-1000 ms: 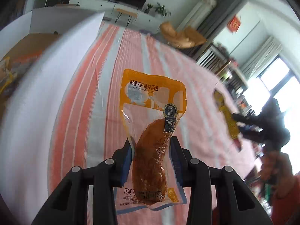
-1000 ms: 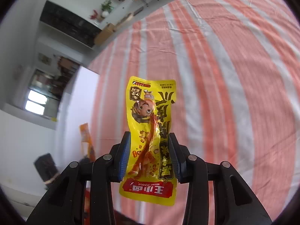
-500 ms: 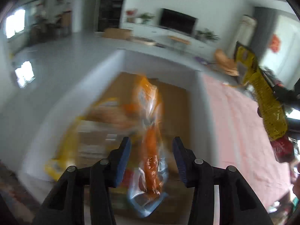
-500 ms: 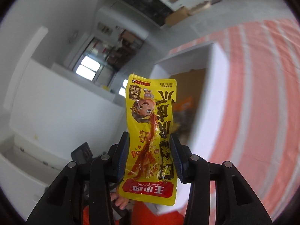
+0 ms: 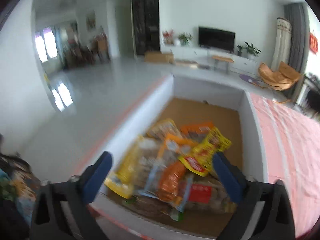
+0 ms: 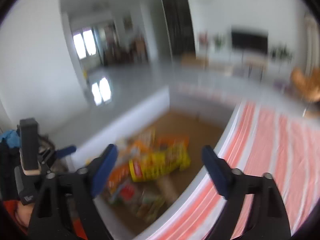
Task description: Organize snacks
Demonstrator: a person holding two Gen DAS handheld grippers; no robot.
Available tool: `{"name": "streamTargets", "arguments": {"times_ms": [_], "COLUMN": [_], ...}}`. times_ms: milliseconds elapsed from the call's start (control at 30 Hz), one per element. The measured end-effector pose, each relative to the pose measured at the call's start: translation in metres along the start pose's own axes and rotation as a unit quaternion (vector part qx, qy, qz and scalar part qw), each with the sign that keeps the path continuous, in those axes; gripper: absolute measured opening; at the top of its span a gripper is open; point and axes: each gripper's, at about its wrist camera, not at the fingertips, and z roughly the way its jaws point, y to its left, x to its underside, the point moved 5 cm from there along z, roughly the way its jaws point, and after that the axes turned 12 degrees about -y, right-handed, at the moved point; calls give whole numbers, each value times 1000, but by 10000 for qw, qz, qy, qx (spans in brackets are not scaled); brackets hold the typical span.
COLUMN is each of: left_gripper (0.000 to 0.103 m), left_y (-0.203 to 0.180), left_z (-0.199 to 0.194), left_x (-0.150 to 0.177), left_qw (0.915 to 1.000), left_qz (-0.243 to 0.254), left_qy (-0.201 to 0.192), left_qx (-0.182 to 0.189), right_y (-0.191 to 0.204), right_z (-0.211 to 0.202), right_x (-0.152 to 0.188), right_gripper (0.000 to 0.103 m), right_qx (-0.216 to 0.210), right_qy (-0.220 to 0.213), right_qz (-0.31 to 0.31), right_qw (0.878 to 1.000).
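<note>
The left gripper is held tilted downward over the near end of the white-walled box, its blue pads spreading wide apart with nothing pressed between them. The right gripper is likewise angled down toward the box from the side of the striped cloth, its jaws opening too and gripping nothing. In the right wrist view, part of a hand is seen at the lower left, wrapped about the left tool's handle. Inside the box, on the brown floor, a heap of snack packets is piled at the near end. On top of the heap an orange pouch lies, and a yellow packet rests across it, though blur makes the contact between them uncertain. The far end of the box floor is left bare. Beyond the box, a television is seen against the wall.
</note>
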Motion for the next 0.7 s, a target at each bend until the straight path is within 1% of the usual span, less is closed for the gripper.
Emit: {"name": "streamTargets", "arguments": {"times_ms": [33,67,100,133,200,267,300,367,433,533,700], "left_gripper": [103,103,103,103,103,103,103,103,103,103,103], "left_y": [2,4,5,6,8,7,7,6,4,3,3], "left_z": [-6,-13,-16,-19,-24,-21,-21,-19,-19,-19,-14], "left_x": [-6,-11,-15,-17,-17,-15,-14,-12,-11,-9,-5], "left_qw": [9997,9985,9975,9969,9976,9985,9986,9984,9980,9978,9972], "left_qz": [47,54,33,-16,-208,-299,-294,-162,-18,96,189], "left_qy": [-166,-305,-347,-365,-279,-69,1,30,-22,11,195], "left_qx": [-194,-461,-611,-697,-602,-448,-435,-534,-635,-651,-691], "right_y": [1,0,1,2,3,4,4,6,8,12,10], "right_z": [-8,-9,-10,-6,-1,-5,-6,-9,-8,-10,-8], "right_x": [-5,-6,-3,0,8,11,14,18,21,25,26], "right_gripper": [98,98,98,98,98,98,98,98,98,98,98], "right_qx": [55,100,89,88,180,345,341,359,389,437,483], "right_qy": [-189,-222,-141,134,491,587,614,698,749,830,936], "right_qz": [-46,-59,-76,-163,-263,-286,-235,-207,-246,-303,-187], "right_qw": [9998,9997,9998,9997,9983,9973,9973,9967,9961,9951,9943]}}
